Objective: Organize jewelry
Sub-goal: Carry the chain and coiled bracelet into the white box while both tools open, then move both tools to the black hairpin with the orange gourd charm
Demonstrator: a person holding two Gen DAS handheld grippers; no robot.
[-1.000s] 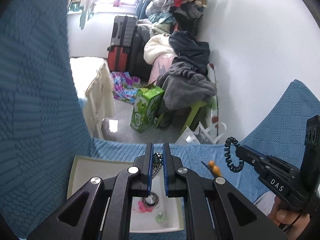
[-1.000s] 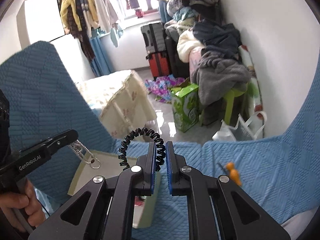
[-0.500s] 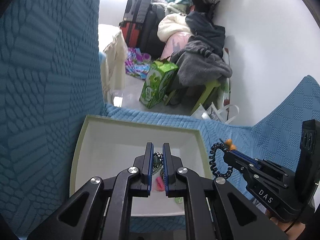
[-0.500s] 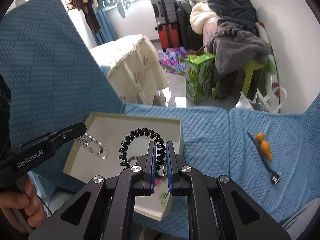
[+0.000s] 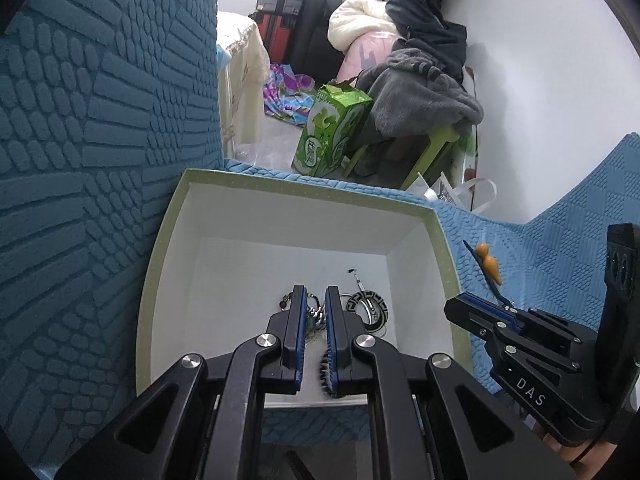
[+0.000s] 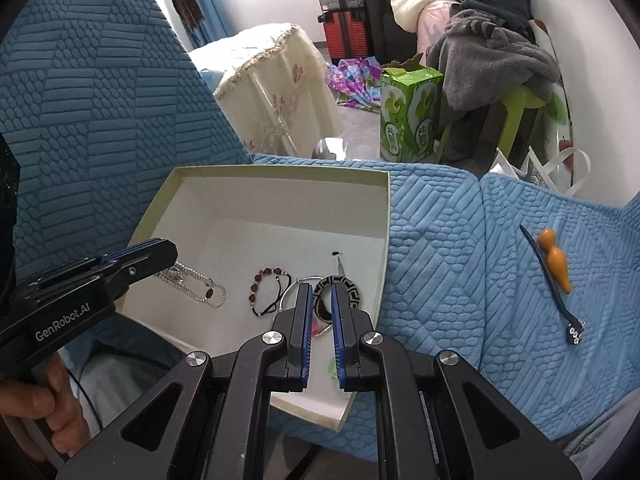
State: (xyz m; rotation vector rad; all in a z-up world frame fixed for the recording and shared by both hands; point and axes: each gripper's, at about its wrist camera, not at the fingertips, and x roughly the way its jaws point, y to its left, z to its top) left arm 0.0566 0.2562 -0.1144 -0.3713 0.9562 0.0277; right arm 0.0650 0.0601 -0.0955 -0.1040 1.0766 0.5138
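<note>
Right wrist view showing blue textured cover filling the left side and lower right of the frame

Sitting on it at centre: open box, pale green rim, white inside

Reaching in from the left edge, gripped by a hand at lower left: left gripper, jaws clamping on a silver chain, chain trailing down and lying on the box floor at its left part

Pointing down over the box's right part, bottom centre: right gripper, jaws nearly together, nothing showing between the pads

Lying on the cover at right, well apart from the box: orange hair clip

Resting on the box floor beyond the right gripper's tips: black-and-white bangle, with a beaded bracelet just left of it

Left wrist view showing a black coiled band peeking from under that gripper's finger
</note>
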